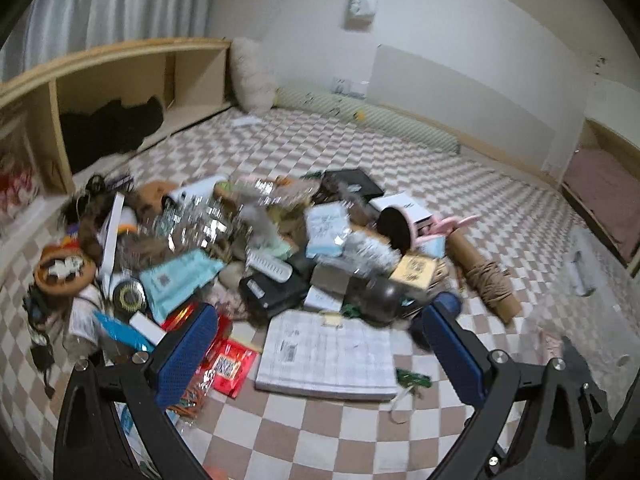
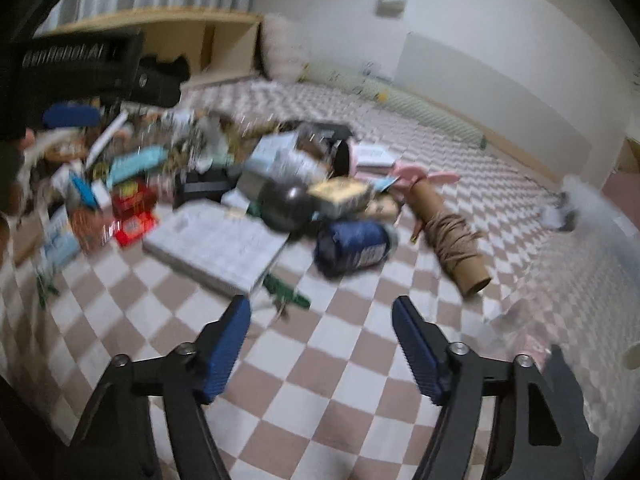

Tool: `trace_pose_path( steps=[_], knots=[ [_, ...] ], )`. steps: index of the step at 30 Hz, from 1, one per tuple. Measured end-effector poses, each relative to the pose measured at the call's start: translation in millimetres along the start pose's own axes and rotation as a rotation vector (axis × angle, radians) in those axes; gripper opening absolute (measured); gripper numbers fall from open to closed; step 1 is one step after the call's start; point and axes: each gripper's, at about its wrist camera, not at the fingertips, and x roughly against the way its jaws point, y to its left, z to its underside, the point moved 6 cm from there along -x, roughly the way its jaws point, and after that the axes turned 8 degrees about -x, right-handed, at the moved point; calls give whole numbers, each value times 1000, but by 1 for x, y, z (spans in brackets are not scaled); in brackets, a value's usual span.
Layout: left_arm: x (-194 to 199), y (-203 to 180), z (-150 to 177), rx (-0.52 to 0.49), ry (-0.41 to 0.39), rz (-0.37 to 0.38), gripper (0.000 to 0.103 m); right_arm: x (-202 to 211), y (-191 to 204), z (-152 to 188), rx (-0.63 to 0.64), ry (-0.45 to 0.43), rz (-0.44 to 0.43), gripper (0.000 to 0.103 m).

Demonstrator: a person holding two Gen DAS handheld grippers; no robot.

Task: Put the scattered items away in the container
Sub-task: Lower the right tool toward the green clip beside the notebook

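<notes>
A heap of scattered items (image 1: 248,240) lies on the checkered mat; it also shows in the right wrist view (image 2: 248,176). At its near edge lie a white notepad (image 1: 328,352), a red packet (image 1: 230,366), a dark ball (image 1: 380,296) and a cardboard tube wound with twine (image 1: 486,276). My left gripper (image 1: 320,316) is open and empty, just above the notepad. My right gripper (image 2: 322,308) is open and empty over bare mat, short of the notepad (image 2: 220,246), a blue roll (image 2: 354,246) and the tube (image 2: 452,236). The container's edge is faint at the right.
A translucent bin (image 1: 584,276) sits at the right edge of the mat. A low wooden shelf (image 1: 120,92) runs along the left with a black bag inside. A fluffy cushion (image 1: 252,76) and green bolster (image 1: 360,114) line the far wall. The left gripper's body (image 2: 80,68) shows upper left.
</notes>
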Motion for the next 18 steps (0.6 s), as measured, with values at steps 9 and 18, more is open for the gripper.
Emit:
trace_pose_path(
  steps=[9, 18],
  knots=[
    [-20, 13, 19, 2, 48, -26, 103, -56, 3, 11, 100, 79, -33, 63],
    [-31, 17, 19, 2, 56, -32, 103, -101, 13, 11, 197, 132, -73, 51]
  ],
)
